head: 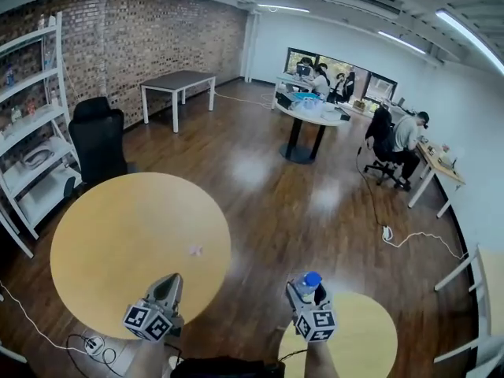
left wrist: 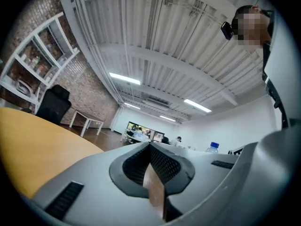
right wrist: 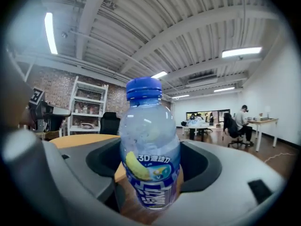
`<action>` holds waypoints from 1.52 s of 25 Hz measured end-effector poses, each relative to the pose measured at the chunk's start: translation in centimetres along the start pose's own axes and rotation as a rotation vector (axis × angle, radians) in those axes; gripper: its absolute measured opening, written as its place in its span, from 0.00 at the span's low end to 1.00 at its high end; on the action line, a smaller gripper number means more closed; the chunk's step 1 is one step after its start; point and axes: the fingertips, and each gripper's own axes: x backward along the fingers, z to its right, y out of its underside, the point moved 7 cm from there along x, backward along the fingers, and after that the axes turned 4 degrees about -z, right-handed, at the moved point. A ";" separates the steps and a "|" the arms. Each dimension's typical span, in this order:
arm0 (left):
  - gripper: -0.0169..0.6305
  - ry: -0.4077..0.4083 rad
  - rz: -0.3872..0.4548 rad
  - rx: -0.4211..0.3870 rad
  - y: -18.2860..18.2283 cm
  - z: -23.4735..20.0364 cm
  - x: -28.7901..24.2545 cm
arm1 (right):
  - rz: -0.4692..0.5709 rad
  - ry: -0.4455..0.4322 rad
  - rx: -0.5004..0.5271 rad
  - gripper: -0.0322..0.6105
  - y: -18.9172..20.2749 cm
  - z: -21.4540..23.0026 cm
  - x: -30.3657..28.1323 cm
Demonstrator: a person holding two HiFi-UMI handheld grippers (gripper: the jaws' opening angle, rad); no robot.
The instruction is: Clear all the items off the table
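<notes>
A clear plastic bottle (right wrist: pixel 149 145) with a blue cap and a blue-and-yellow label stands upright, clamped between the jaws of the right hand-held gripper (head: pixel 305 290), clear of the round yellow table (head: pixel 102 235). One small pale scrap (head: pixel 195 250), too small to identify, lies on that table.

Left gripper (left wrist: pixel 150 146), jaws together, beside yellow table (left wrist: pixel 33 140), tilted upward.

We saw bottle (right wrist: pixel 149 145): clear body, blue cap (right wrist: pixel 143 87), blue label (right wrist: pixel 151 185) with yellow banana, white lettering. Left tool (head: pixel 170 280) and right tool (head: pixel 303 294) were grey, pads (left wrist: pixel 165 164) black, cubes (head: pixel 148 321) patterned in black-and-white squares. Table (head: pixel 118 235) was yellow-tan. Floor (head: pixel 268 195) was dark brown wood grain; wall (head: pixel 157 30) red-brown brick; chair (head: pixel 98 140) black.
</notes>
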 end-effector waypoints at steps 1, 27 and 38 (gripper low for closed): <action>0.03 0.045 -0.026 0.010 0.9 1.2 -1.3 | -0.006 0.050 -0.019 0.63 0.5 1.4 1.8; 0.03 1.088 -0.437 0.099 15.5 28.8 -23.5 | 0.025 1.089 -0.260 0.63 7.1 8.3 34.4; 0.03 1.229 -0.550 0.105 20.4 32.5 -21.8 | -0.023 1.237 -0.340 0.63 10.2 5.0 38.6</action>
